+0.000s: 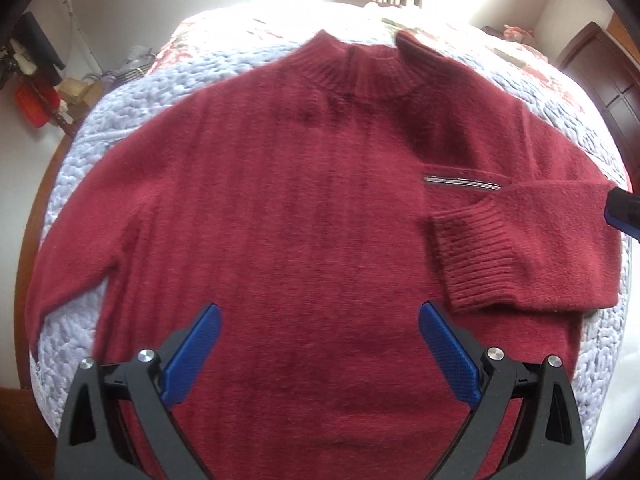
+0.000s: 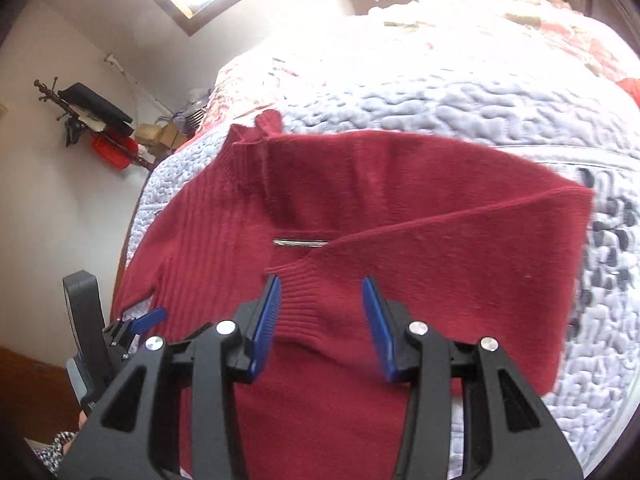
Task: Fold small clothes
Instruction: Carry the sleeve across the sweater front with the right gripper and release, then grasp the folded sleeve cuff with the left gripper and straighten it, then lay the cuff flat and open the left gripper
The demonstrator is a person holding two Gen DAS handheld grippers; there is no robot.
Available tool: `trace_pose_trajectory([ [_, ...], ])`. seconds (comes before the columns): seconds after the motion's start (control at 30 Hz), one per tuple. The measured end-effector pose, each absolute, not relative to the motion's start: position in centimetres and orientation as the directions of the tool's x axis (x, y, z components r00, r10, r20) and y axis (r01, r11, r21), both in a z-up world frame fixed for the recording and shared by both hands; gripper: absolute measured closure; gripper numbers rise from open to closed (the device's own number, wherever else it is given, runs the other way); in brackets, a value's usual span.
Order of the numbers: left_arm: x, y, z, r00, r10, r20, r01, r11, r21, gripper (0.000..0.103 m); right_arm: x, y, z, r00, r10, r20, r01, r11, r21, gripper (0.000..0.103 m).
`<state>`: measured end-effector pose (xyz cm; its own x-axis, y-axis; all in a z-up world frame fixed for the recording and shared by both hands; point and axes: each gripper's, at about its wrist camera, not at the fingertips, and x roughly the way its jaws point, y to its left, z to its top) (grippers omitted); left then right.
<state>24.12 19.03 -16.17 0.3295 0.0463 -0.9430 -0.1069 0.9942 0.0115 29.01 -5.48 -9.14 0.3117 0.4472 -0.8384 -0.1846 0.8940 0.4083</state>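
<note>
A dark red knit sweater (image 1: 288, 208) lay face up on a pale quilted bedspread (image 1: 132, 92), its ribbed collar (image 1: 360, 72) at the far end and its hem nearest the cameras. One sleeve (image 1: 532, 216) was folded in across the chest, its ribbed cuff (image 1: 472, 256) resting on the sweater's front just below a short silver zipper (image 1: 460, 181). The other sleeve (image 1: 80, 236) stretched out sideways from the sweater, flat on the bedspread.

The left gripper (image 1: 318, 316) hung above the lower front of the sweater with its blue-padded jaws spread wide and nothing between them. The right gripper (image 2: 320, 292) was over the folded sleeve, jaws released and apart, the ribbed cuff lying between the blue pads (image 2: 266, 312); whether the pads touched the knit could not be told. In the right wrist view the left gripper showed beside the outstretched sleeve, at the sweater's edge.
</note>
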Motion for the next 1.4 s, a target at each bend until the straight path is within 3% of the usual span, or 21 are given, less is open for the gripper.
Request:
trace_pose_trajectory([
  [0.17, 26.9, 13.8, -18.1, 0.281, -0.054, -0.958, -0.067, 0.995, -0.076, 0.004, 26.7, -10.8, -9.5, 0.345, 0.363, -0.866, -0.128, 0.932, 0.339, 0.060],
  [0.37, 29.1, 10.6, -21.0, 0.208, -0.070, -0.976, -0.112, 0.989, -0.095, 0.007, 24.3, -14.6, -10.9, 0.363, 0.331, -0.871, -0.071, 0.942, 0.329, 0.060],
  [0.43, 29.2, 9.9, -21.0, 0.219, -0.065, -0.973, -0.126, 0.988, -0.094, 0.015, 23.7, -15.6, -11.4, 0.363, 0.326, -0.873, -0.053, 0.943, 0.330, 0.060],
  [0.5, 29.2, 8.9, -20.6, 0.238, -0.086, -0.967, -0.123, 0.985, -0.118, 0.039, 23.3, -16.4, -11.8, 0.359, 0.329, -0.873, -0.040, 0.940, 0.338, 0.060],
  [0.53, 29.3, 8.4, -20.4, 0.243, -0.088, -0.966, -0.123, 0.985, -0.120, 0.043, 23.1, -16.9, -11.9, 0.358, 0.328, -0.874, -0.034, 0.940, 0.339, 0.060],
  [0.6, 29.6, 7.8, -20.2, 0.249, -0.128, -0.960, -0.117, 0.980, -0.161, 0.075, 22.9, -17.3, -12.0, 0.359, 0.323, -0.876, -0.022, 0.941, 0.338, 0.059],
  [0.67, 29.8, 7.4, -19.8, 0.253, -0.177, -0.951, -0.123, 0.969, -0.213, 0.083, 22.9, -17.7, -12.1, 0.360, 0.325, -0.875, -0.012, 0.939, 0.344, 0.058],
  [0.83, 29.1, 8.5, -15.9, 0.379, -0.179, -0.908, -0.104, 0.966, -0.235, 0.086, 22.9, -17.8, -11.7, 0.370, 0.324, -0.871, -0.017, 0.939, 0.342, 0.057],
  [1.1, 29.3, 16.3, -10.6, 0.509, -0.036, -0.860, -0.156, 0.979, -0.133, 0.086, 24.2, -15.7, -12.1, 0.353, 0.377, -0.856, -0.043, 0.921, 0.388, 0.055],
  [1.4, 28.8, 25.2, -12.8, 0.469, 0.074, -0.880, -0.265, 0.962, -0.061, 0.085, 27.3, -10.4, -15.0, 0.267, 0.466, -0.843, -0.049, 0.881, 0.471, 0.043],
])
